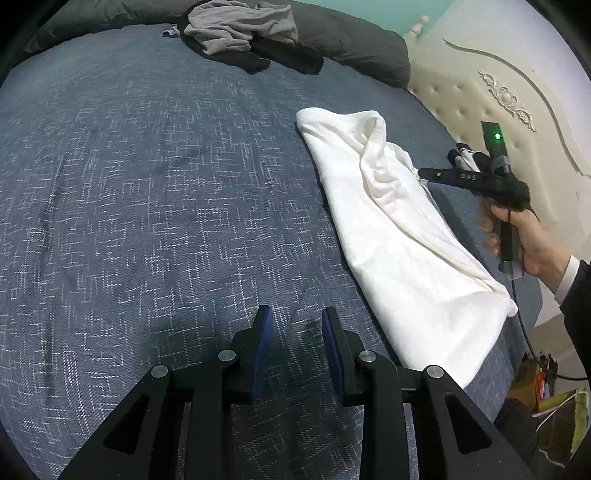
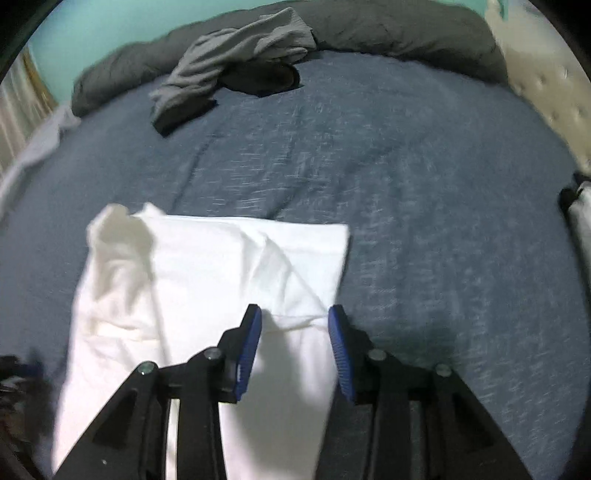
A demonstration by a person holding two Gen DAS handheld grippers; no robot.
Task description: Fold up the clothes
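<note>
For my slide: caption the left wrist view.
Open left gripper hovers over blue bedspread beside partly folded white garment.

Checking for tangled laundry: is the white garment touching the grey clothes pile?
Apart. The left wrist view shows bare blue bedspread lying between the white garment and the grey clothes pile.
</note>
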